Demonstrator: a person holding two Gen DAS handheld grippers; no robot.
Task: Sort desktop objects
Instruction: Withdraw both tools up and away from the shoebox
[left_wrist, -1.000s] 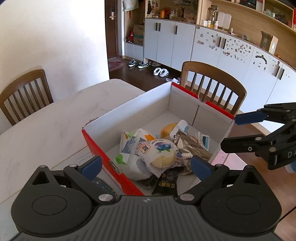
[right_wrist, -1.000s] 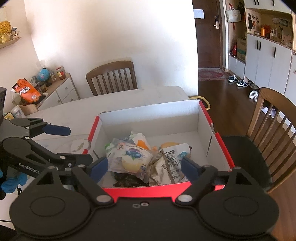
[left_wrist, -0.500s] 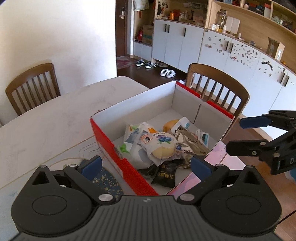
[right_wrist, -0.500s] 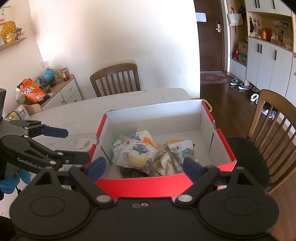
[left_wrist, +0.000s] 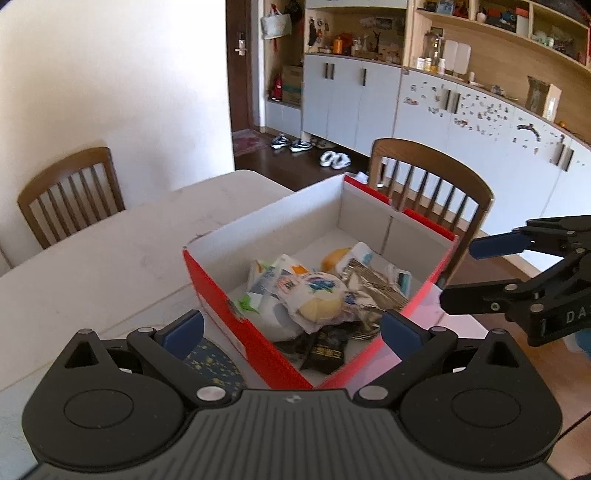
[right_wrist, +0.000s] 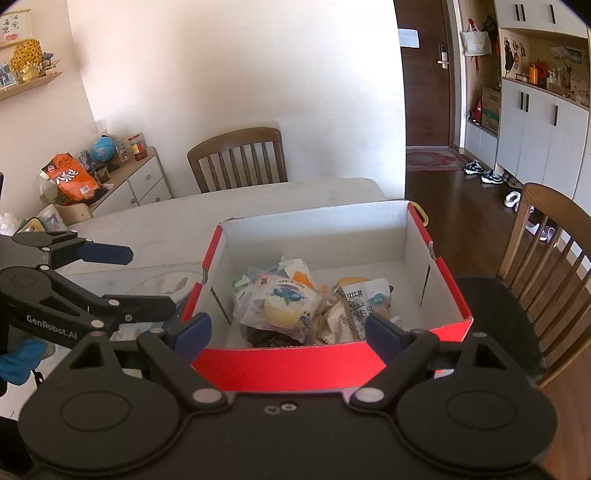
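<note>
A red cardboard box (left_wrist: 236, 314) with a white inside stands on the white table; it also shows in the right wrist view (right_wrist: 295, 365). In it lies a heap of snack packets (left_wrist: 317, 299) (right_wrist: 284, 306), among them a clear bag with a yellow bun, a silver packet and a black packet. My left gripper (left_wrist: 291, 328) is open and empty, held above the box's near corner. My right gripper (right_wrist: 288, 332) is open and empty, above the box's near wall. Each gripper shows in the other's view, at the box's side.
The white table (left_wrist: 92, 258) runs to the left and back. A dark round coaster (left_wrist: 210, 362) lies left of the box. Wooden chairs (left_wrist: 432, 184) (right_wrist: 240, 158) stand at the table's far side and right. A sideboard with clutter (right_wrist: 110, 177) stands at the back left.
Both grippers have drawn back and up from the box, so it looks smaller and farther. Both stay open and empty. The packets have not moved.
</note>
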